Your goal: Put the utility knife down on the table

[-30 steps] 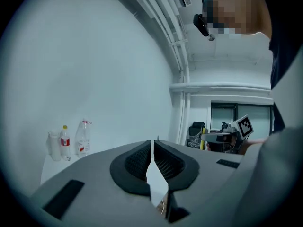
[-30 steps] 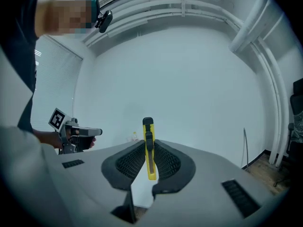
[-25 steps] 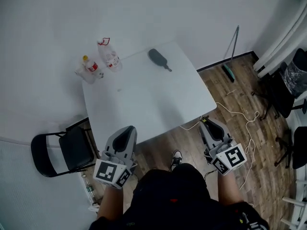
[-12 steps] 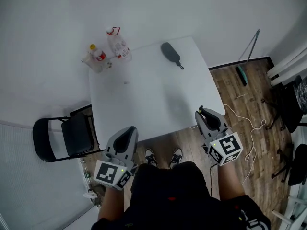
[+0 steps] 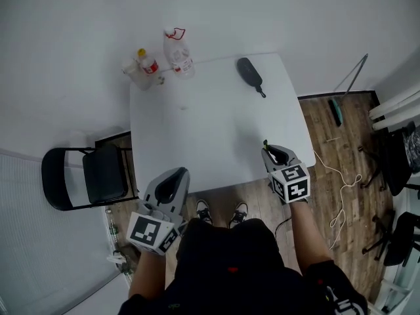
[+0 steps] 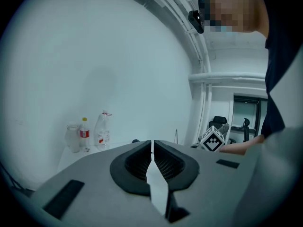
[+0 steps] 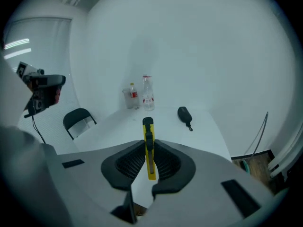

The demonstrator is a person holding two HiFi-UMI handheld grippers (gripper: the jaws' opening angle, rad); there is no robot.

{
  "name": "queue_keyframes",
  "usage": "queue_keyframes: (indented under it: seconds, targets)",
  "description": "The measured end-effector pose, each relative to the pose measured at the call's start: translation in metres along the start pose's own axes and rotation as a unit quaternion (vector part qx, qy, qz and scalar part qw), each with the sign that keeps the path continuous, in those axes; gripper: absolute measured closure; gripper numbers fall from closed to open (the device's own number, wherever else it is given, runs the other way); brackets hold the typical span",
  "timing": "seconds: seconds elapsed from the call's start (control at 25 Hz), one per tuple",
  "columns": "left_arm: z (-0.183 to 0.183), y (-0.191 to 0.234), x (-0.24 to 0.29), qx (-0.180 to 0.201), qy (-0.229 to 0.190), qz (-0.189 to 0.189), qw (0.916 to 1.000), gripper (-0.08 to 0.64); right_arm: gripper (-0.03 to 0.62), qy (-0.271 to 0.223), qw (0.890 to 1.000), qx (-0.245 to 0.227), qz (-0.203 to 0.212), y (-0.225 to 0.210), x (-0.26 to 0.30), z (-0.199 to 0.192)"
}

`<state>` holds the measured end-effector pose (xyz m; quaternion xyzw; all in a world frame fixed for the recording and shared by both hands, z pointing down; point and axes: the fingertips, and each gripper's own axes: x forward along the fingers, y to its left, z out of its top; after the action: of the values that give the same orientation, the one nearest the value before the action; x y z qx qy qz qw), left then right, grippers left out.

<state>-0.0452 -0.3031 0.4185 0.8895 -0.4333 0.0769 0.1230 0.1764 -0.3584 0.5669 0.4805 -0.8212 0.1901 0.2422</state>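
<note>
Fingers: your right gripper [image 7: 149, 161] pinches the utility knife [image 7: 148, 143] between its jaws, with the yellow body sticking out ahead. Your left gripper [image 6: 152, 150] is closed on nothing.
Knife: it is still in your grip, over the near right corner of the table [image 5: 197, 130] and not yet lying on it.
Change: your right gripper [image 5: 272, 151] has swung in from beside the table's near edge to above that corner. Your left gripper [image 5: 174, 176] has barely shifted and stays off the table's near edge.
Meaning: you have finished the carry, and I judge that only lowering and letting go remain.
Hidden: from the head view your gripper covers the knife [image 5: 266, 144] except its tip. You cannot tell whether the blade is out, or how high the knife is above the table.
Elsewhere: the black case [image 5: 249, 73] and the bottles [image 5: 178, 51] sit at the table's far end, well apart from your drop spot.
</note>
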Motion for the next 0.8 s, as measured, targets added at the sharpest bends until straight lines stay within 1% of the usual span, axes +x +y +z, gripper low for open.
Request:
queue_keyframes:
  seconds: [0.24, 0.44, 0.56, 0.8]
  targets:
    - [-0.013, 0.004, -0.011, -0.019, 0.011, 0.011, 0.9997, 0.523, 0.528, 0.082, 0.997, 0.004, 0.014, 0.002, 0.046, -0.058]
    - [-0.019, 0.001, -0.013, -0.022, 0.018, 0.007, 0.9996, 0.523, 0.529, 0.147, 0.989, -0.029, 0.018, 0.007, 0.068, -0.094]
    - [-0.02, 0.005, -0.016, -0.023, 0.021, 0.011, 0.9995, 0.523, 0.528, 0.168, 0.985, -0.035, 0.02, 0.007, 0.077, -0.107]
    - [-0.023, 0.009, -0.017, -0.027, 0.026, 0.015, 0.9992, 0.523, 0.528, 0.198, 0.979, -0.02, 0.029, 0.006, 0.09, -0.13]
